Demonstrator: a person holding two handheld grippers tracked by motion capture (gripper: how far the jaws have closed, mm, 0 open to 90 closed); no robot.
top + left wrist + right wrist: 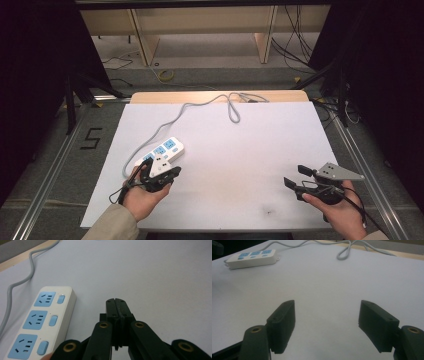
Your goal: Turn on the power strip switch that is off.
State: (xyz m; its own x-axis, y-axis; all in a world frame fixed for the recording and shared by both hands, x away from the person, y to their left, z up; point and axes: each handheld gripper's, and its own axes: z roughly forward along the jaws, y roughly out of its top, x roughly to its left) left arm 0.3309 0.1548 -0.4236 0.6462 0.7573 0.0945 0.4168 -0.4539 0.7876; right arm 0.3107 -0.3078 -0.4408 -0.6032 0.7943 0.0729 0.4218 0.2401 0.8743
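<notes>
From above, the near end of the power strip (161,152) was hidden behind the left gripper (173,175) and its grey plate, so I could not see where the white body finished on that side. The left gripper view also cut the strip off at the bottom edge, and a blurred bit of fingertip (46,356) crept into the frame there. The far end of the grey cord (200,104) ran off toward the back edge of the table (225,165), and where it ended was hard to make out.

The strip lay on the left half of the white tabletop, with its long axis slanting from near-left to far-right. Its cord left the far end and looped across the back of the table. Three blue sockets (36,320) faced up in a row, each with a blue switch (53,320) beside it.

The left gripper sat just beside the strip's near end with its jaws pressed fully together on nothing, the strip lying off to one side of them. The right gripper (298,176) hovered low over bare table, well apart from the strip, with its jaws spread wide and empty. In its own view the strip showed small at the far left corner.
</notes>
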